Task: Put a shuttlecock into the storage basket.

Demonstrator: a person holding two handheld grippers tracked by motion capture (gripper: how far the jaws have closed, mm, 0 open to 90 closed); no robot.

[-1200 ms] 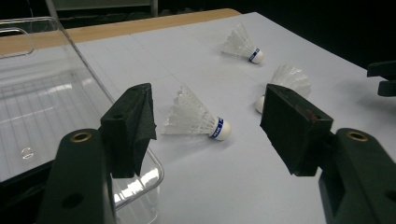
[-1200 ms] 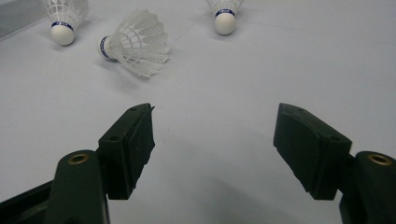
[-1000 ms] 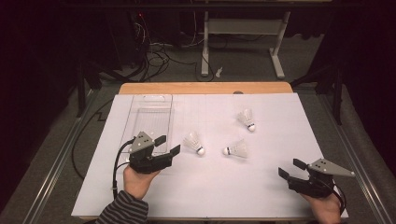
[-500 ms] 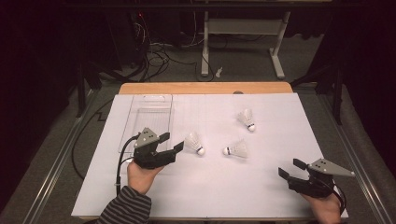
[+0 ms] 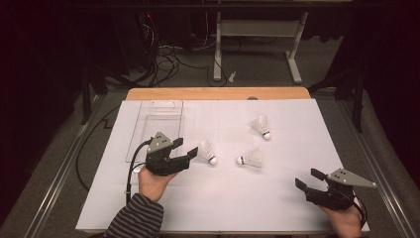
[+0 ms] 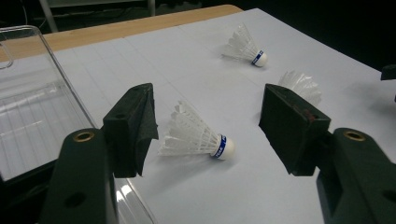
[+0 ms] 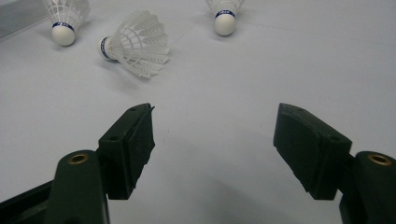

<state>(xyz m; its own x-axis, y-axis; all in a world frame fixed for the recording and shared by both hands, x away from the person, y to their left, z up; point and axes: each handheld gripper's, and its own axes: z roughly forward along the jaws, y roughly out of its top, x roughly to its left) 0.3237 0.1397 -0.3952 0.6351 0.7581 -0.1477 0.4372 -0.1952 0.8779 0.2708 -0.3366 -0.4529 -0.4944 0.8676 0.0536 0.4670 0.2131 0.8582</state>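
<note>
Three white shuttlecocks lie on the white sheet. My left gripper (image 5: 187,148) stands open just left of the nearest shuttlecock (image 5: 207,151). In the left gripper view that shuttlecock (image 6: 196,135) lies on its side between the spread jaws of my left gripper (image 6: 210,126), cork pointing right, touching neither jaw. A second shuttlecock (image 5: 250,158) lies mid-sheet, and the third (image 5: 261,126) farther back. My right gripper (image 5: 307,178) is open and holds nothing at the front right, and in its own view the right gripper (image 7: 215,144) faces the second shuttlecock (image 7: 135,49).
A clear plastic tray (image 5: 156,124) sits at the sheet's back left, right beside my left gripper, and its wall (image 6: 32,116) shows in the left gripper view. The wooden table edge (image 5: 218,93) runs along the back. Bare sheet lies between the two grippers.
My left gripper has crept forward and right, closing in on the nearest shuttlecock. The right gripper and all three shuttlecocks have stayed put.
</note>
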